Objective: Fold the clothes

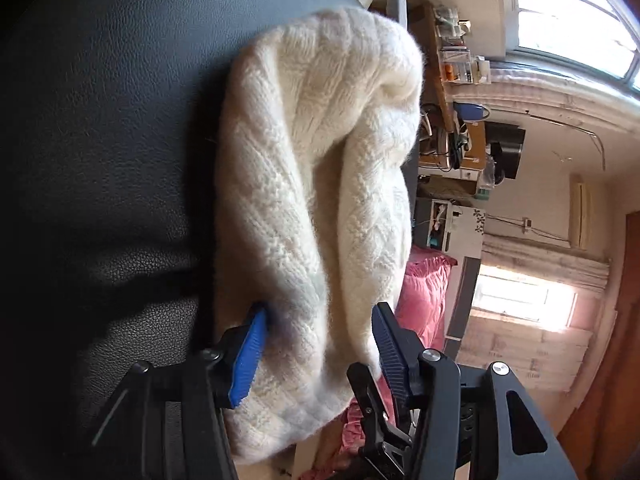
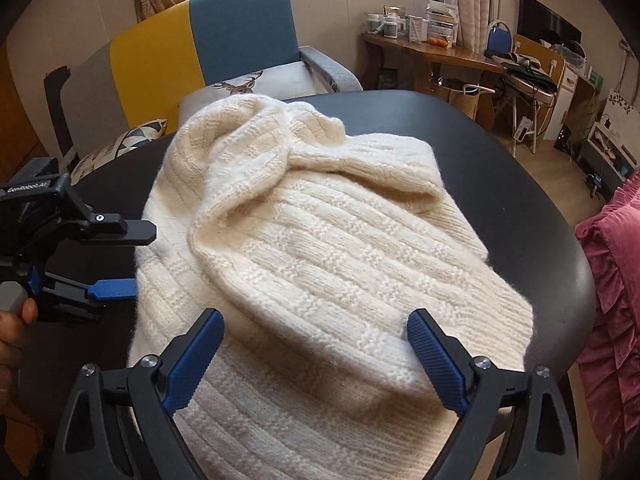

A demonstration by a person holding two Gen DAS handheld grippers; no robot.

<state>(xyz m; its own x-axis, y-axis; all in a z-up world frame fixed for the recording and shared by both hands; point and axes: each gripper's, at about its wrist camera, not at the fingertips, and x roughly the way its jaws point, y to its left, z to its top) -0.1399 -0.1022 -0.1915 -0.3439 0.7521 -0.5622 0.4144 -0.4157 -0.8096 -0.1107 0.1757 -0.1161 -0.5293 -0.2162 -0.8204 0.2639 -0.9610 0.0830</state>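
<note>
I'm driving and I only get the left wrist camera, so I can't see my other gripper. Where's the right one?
Observer: The right gripper is at the near part of the sweater. Its jaws are wide open and not pressing it.
Operator: Can you see my left one from there?
Observer: Yes, the left gripper comes in sideways at the sweater's left edge, held by a hand.
Operator: What's at the back?
Observer: A yellow and blue armchair with a deer cushion on it.
</note>
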